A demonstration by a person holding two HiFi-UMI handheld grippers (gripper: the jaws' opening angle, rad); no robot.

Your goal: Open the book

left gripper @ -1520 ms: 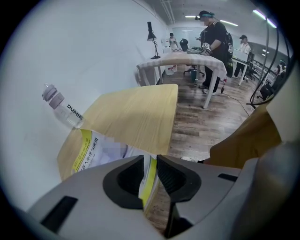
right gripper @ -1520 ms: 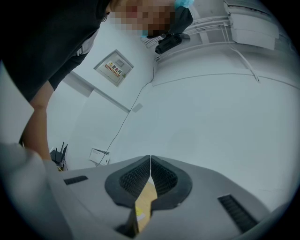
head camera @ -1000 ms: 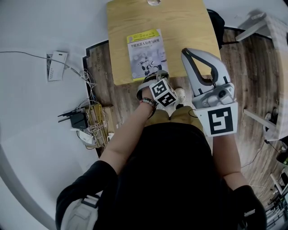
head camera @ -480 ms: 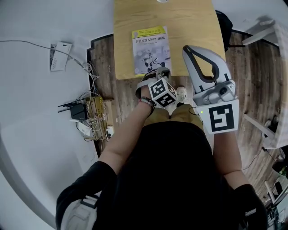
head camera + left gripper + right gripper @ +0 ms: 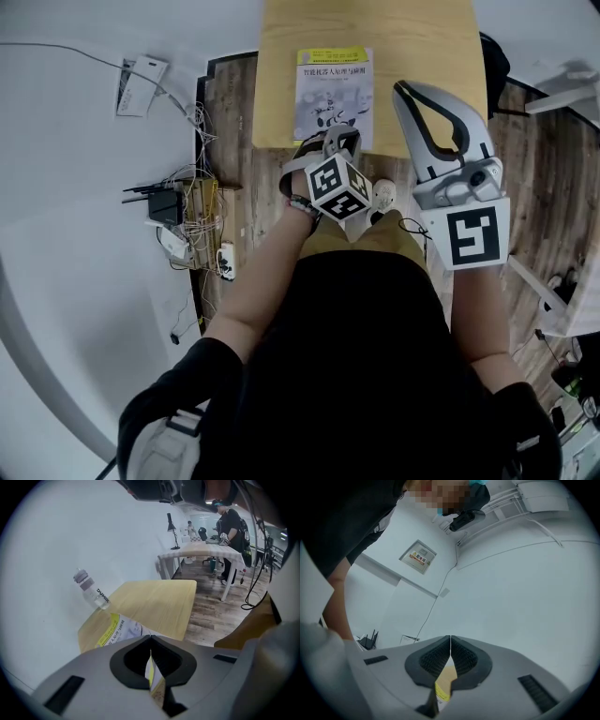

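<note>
Left gripper view: fingers [image 5: 130, 663] pinch book [image 5: 120, 629] (edge).

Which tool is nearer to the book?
Left. The left tool is closed on the near edge of the book; the right tool is apart, off to its right.

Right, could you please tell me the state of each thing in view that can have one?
book: closed, lying cover up on the table.
left gripper: jaws shut at the book's near edge; whether they pinch the cover is unclear.
right gripper: jaws shut, nothing between them.
bottle: cap on.
</note>
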